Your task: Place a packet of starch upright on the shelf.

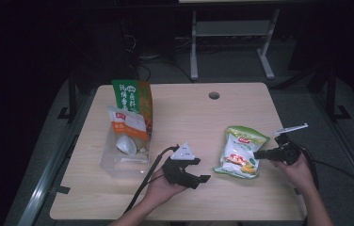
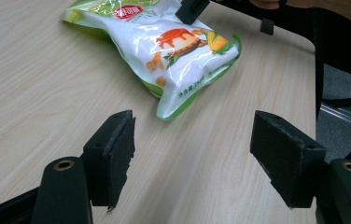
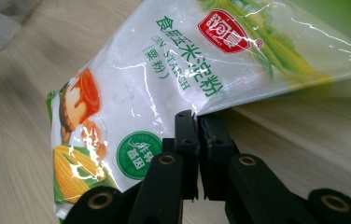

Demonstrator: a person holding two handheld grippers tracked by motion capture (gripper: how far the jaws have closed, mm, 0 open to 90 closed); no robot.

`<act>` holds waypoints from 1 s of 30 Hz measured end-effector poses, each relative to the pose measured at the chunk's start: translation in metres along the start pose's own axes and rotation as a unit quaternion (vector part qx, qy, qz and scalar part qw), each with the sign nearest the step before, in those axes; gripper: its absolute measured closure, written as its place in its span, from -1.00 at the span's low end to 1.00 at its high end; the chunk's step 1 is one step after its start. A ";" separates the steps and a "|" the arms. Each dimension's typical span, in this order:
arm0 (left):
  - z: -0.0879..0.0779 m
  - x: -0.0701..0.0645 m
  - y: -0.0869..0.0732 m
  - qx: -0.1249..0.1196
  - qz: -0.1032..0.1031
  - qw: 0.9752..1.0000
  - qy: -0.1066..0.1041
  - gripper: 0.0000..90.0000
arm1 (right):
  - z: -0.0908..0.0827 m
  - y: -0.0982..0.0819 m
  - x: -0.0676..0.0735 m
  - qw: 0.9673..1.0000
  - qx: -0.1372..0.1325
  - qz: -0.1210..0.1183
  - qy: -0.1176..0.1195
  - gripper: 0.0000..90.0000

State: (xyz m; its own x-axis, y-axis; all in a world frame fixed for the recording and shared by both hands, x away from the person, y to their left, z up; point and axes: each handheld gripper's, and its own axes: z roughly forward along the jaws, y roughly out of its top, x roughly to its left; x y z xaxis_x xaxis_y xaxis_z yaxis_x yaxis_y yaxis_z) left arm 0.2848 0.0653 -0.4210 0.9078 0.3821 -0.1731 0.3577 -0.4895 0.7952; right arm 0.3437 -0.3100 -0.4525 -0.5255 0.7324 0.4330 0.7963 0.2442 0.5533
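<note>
A white and green bag of corn starch (image 1: 239, 151) lies on the wooden table (image 1: 189, 117), right of centre. My right gripper (image 1: 257, 154) reaches it from the right and is shut on its edge. In the right gripper view the two jaws (image 3: 197, 119) pinch the bag's (image 3: 164, 79) lower seam, and that edge is lifted slightly. My left gripper (image 1: 201, 170) hovers left of the bag, open. In the left gripper view its jaws (image 2: 194, 140) stand wide apart over bare wood with nothing between them. The bag (image 2: 173, 46) lies just ahead, with the right gripper's tip (image 2: 190, 10) at its far side.
A clear plastic bin (image 1: 114, 162) at the left holds a red and white packet (image 1: 128, 123) and a white pouch. A tall green and orange bag (image 1: 132, 96) stands behind it. A cable hole (image 1: 214, 95) sits near the table's far edge.
</note>
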 end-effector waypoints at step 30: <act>0.040 0.028 0.016 0.002 -0.086 0.996 -0.040 -0.35 | -0.014 0.013 0.061 0.989 -0.082 -0.115 0.048 0.97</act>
State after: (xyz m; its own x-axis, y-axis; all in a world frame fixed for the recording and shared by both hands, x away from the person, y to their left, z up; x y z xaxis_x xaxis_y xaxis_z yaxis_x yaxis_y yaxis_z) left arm 0.3247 0.0369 -0.4369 0.8478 0.3966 -0.3521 0.5096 -0.4250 0.7481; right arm 0.3178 -0.2706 -0.4091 -0.7191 0.6045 0.3429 0.5974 0.2856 0.7494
